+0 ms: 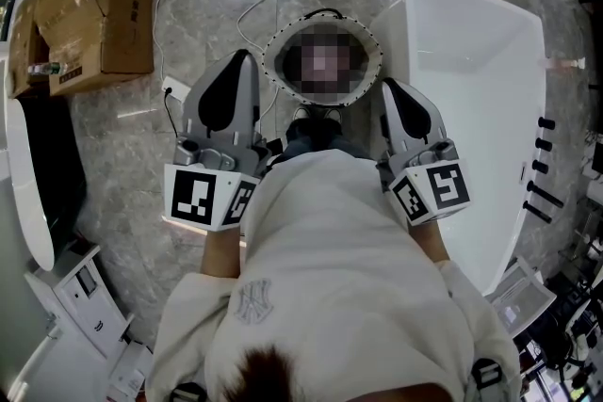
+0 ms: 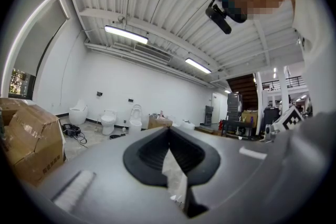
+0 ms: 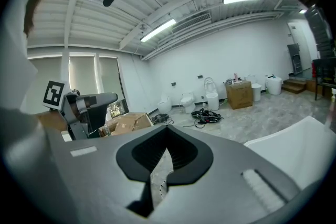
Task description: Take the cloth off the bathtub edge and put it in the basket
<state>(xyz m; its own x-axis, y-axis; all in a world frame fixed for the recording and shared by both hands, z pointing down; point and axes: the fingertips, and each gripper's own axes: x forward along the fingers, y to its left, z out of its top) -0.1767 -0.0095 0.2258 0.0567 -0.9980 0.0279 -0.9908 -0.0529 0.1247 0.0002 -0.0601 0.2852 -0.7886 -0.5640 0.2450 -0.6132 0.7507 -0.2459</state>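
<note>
We list: left tool point(image 1: 245, 59), right tool point(image 1: 386, 88), both together, empty, beside tub point(image 1: 471, 42). Unseen cloth: we judge soft, light; pinch loose fold.

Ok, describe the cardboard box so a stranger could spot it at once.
Start from the white bathtub on the right of the head view and cross the grey marble floor to the far upper left. The cardboard box sits there, the only brown, crumpled thing among smooth white fixtures.
</note>
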